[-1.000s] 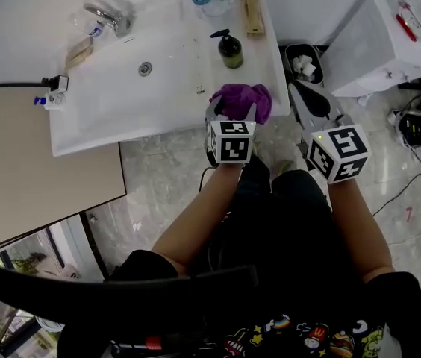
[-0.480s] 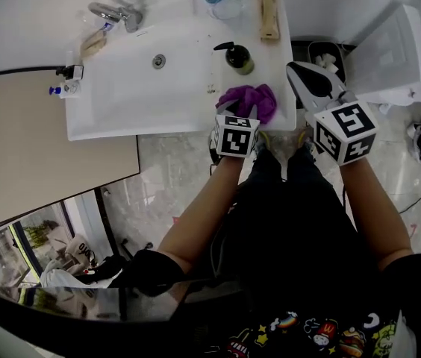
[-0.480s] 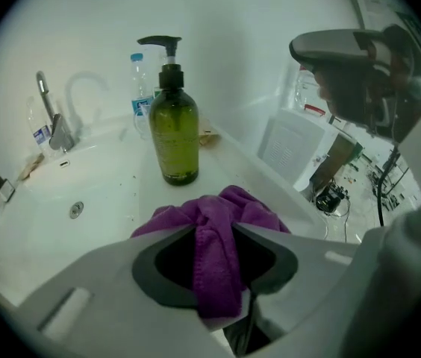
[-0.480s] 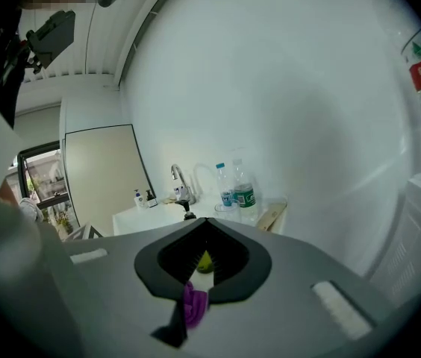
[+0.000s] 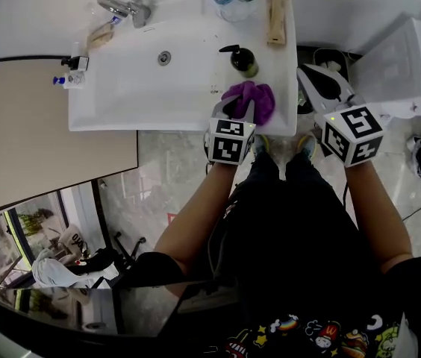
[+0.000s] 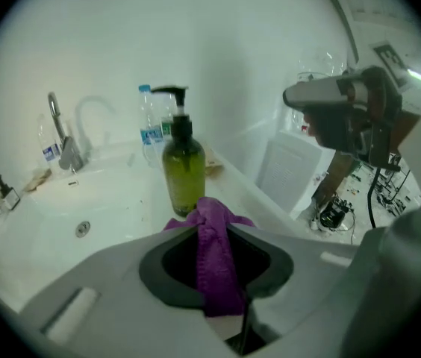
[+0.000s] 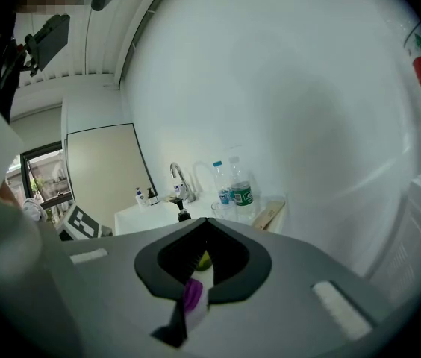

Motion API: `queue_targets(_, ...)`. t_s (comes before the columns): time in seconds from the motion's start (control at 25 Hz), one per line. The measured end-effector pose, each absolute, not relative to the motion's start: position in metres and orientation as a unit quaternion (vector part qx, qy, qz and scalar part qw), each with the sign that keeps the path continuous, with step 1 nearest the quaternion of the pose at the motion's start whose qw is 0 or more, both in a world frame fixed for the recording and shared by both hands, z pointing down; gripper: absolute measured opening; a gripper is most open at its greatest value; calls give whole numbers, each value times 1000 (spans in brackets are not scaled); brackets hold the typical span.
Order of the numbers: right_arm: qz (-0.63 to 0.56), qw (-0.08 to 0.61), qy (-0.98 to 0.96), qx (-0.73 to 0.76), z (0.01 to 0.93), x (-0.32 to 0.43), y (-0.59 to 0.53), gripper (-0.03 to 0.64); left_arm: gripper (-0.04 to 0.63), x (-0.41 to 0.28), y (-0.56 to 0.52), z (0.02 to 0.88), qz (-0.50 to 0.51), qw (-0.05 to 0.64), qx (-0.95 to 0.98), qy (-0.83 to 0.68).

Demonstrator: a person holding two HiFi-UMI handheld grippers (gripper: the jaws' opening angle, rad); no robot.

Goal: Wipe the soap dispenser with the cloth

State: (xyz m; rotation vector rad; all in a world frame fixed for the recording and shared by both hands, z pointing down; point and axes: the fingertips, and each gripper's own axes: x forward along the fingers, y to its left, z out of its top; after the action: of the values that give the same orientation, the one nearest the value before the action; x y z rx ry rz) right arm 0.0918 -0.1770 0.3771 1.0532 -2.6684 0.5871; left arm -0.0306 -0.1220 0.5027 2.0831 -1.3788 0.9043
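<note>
Left gripper view has the left gripper fingers pinched shut on the purple cloth at the sink's front right corner, just short of the soap dispenser, lined up to rub it I'd guess, while the right gripper hangs off the right edge, fingers together and empty.

The left gripper and the right gripper each carry a white cube printed with black square markers, the left cube and the right cube. Their fingers are pale grey plastic lined with dark grey pads around a rounded hollow, and each bears a small white rectangular patch. The person wears black short sleeves and a black garment with small colourful cartoon prints.
</note>
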Motion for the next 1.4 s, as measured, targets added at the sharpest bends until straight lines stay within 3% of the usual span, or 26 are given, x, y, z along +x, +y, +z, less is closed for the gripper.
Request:
queue_targets(0.4,189,114,-908,357,368,78,-175,25,82,-41,-162,377,201,109,791,-568)
queue_targets(1.4,202,138,-881,405,384,68,-147,25,82,-46,-155,496,263,201,805,-492)
